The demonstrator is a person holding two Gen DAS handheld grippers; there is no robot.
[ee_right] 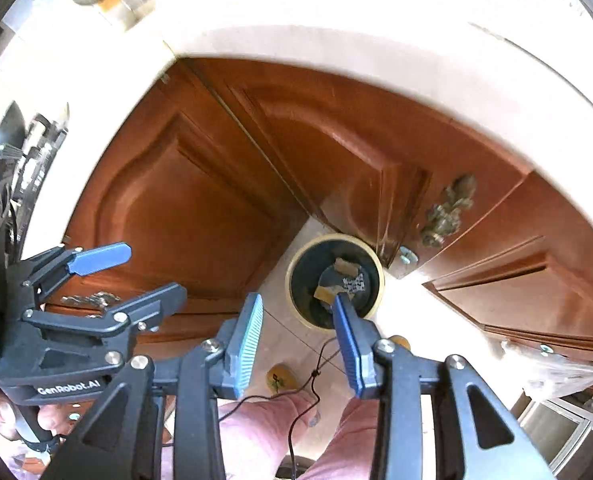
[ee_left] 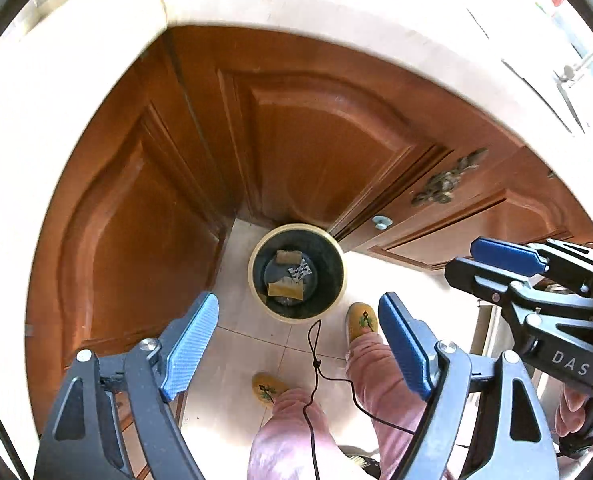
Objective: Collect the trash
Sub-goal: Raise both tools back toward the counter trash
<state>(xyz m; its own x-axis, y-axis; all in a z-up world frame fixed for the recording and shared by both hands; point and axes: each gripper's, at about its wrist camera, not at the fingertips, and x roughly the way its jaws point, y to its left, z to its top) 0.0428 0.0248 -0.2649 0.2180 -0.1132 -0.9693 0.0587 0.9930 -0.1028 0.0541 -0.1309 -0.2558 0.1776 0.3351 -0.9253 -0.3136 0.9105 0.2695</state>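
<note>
A round bin with a cream rim [ee_left: 253, 276] stands on the tiled floor in the corner of the cabinets, far below both grippers. In it lie brown scraps [ee_left: 284, 290] and a black-and-white patterned piece [ee_left: 300, 270]. My left gripper [ee_left: 300, 300] points down over the bin, open, nothing between its blue pads. At the right edge of this view is my right gripper [ee_left: 466, 266]. In the right wrist view the bin's rim [ee_right: 381, 280] and the scraps [ee_right: 346, 266] show again. There my right gripper [ee_right: 297, 299] is open and empty, with the left gripper [ee_right: 156, 270] at the left.
Brown wooden cabinet doors [ee_left: 320, 148] with an ornate metal handle [ee_left: 444, 184] surround the bin under a pale countertop edge [ee_left: 96, 80]. A person's legs in pink trousers [ee_left: 288, 432] and yellow slippers [ee_left: 362, 320] stand near the bin. A thin black cord [ee_left: 315, 364] hangs down.
</note>
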